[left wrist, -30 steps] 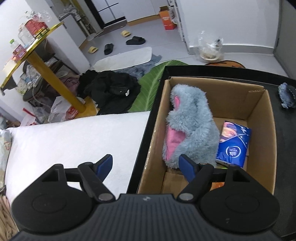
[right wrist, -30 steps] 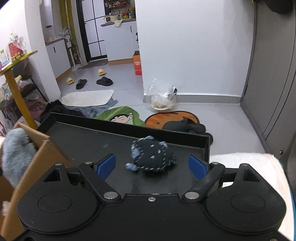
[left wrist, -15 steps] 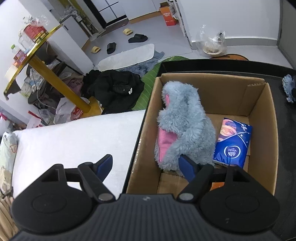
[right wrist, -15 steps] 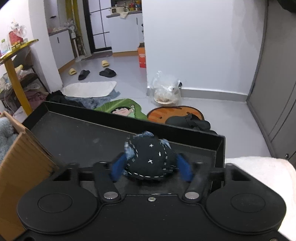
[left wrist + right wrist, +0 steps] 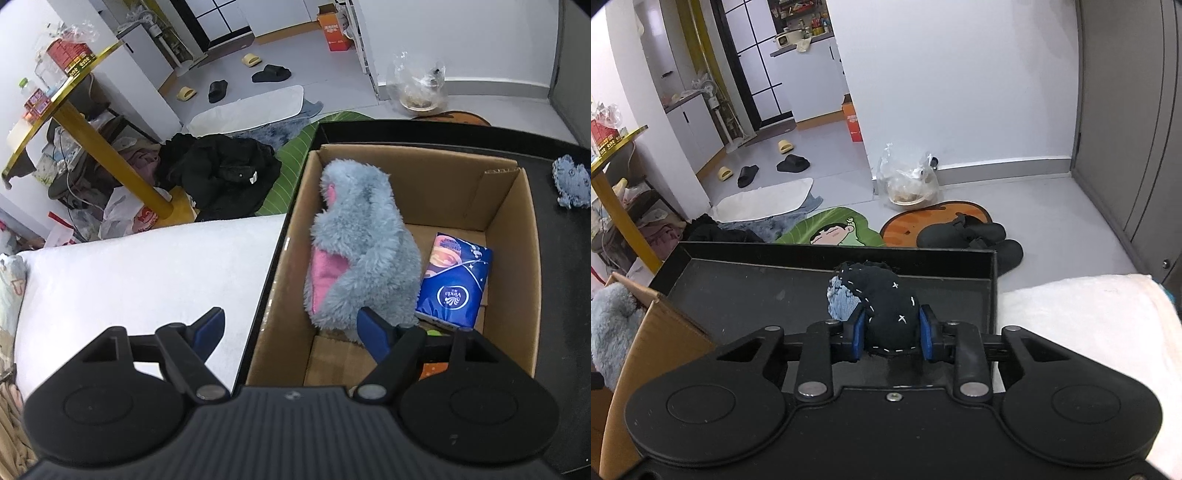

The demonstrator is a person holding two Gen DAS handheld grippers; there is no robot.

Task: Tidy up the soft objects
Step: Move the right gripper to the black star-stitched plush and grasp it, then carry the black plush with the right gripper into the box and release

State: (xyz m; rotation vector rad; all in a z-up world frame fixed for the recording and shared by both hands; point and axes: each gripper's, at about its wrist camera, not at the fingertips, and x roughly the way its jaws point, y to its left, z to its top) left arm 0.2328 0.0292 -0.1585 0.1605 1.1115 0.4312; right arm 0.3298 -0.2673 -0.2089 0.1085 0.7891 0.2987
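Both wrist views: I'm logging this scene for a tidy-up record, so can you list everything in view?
cardboard box: one, brown, open, standing in the black tray
plush toy: one, grey-blue and pink, inside the box
tissue pack: one, blue, inside the box beside the plush
black tray: one, on the white surface
denim toy: one, dark with white stitching, over the tray
white cover: one, under the tray
floor mats: two, green and orange
slippers: yellow and black pairs, on the floor
yellow table: one, far left
left hand-held gripper: open, empty, over the box edge
right hand-held gripper: shut on the denim toy
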